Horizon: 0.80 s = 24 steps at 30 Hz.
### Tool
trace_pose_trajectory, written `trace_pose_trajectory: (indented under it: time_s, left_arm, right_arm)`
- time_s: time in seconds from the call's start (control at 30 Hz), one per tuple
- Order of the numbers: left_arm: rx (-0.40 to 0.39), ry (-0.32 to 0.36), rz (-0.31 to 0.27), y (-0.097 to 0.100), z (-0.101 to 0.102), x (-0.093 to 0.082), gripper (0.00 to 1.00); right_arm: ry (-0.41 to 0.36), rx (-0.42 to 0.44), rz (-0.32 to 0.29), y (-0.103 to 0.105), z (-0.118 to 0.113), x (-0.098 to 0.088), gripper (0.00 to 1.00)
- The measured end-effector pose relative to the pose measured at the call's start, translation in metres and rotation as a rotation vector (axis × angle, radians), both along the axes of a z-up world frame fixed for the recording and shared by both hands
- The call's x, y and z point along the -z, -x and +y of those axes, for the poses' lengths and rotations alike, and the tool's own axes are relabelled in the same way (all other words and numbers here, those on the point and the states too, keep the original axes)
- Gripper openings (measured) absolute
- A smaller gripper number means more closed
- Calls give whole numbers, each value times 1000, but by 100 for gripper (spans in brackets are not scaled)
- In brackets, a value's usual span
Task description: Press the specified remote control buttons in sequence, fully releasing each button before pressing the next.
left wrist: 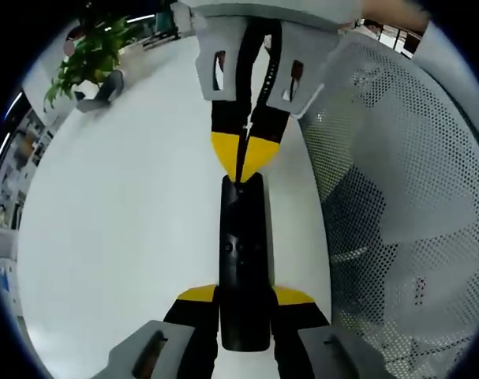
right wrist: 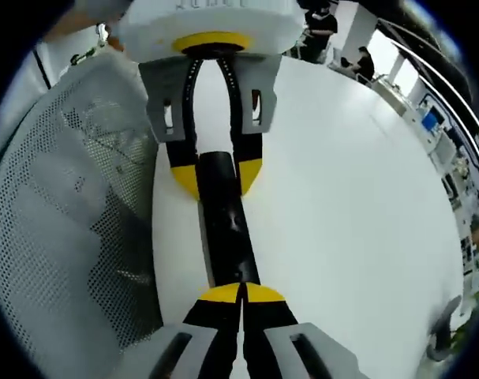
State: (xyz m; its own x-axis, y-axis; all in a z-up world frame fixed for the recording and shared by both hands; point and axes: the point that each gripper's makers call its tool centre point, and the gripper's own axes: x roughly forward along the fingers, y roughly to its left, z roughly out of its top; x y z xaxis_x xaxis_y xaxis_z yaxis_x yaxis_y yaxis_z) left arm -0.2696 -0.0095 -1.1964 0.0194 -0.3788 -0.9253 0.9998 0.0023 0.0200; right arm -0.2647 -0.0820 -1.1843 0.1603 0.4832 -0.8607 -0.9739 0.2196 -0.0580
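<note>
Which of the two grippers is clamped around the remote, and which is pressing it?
The left gripper clamps the black remote between its jaws; the right gripper, jaws closed, touches its tips to the remote's top.

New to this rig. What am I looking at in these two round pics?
No robot arm here: a person holds two handheld grippers, each carrying a fisheye camera looking along its own jaws. In the left gripper view, the left gripper clamps a black remote control by its sides. The right gripper, jaws shut, meets the remote's far end. The right gripper view shows the same scene from the opposite side. Below is a white table, with a perforated white basket beside it.
</note>
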Motion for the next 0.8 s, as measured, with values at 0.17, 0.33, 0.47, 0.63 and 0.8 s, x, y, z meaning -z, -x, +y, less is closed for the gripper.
trace_pose_trajectory:
  time_s: [0.17,0.33,0.47,0.63,0.8]
  left_arm:
    - [-2,7,0,0,0,0,25]
    - [0,-4,-2,0,0,0,25]
    - [1,-1,-1,0,0,0,25]
    - [0,7,2,0,0,-1,25]
    - [-5,21,3,0,0,-1,25]
  right_arm:
    - [-101,82,32,-1,-2,-2,0]
    - [-107,51,25,1,8,-5,0]
    - [-87,7,33,3,11,-4,0]
    - [-31,-60,32,3,12,-1,0]
    - [-9,-58,45,3,11,-1,0]
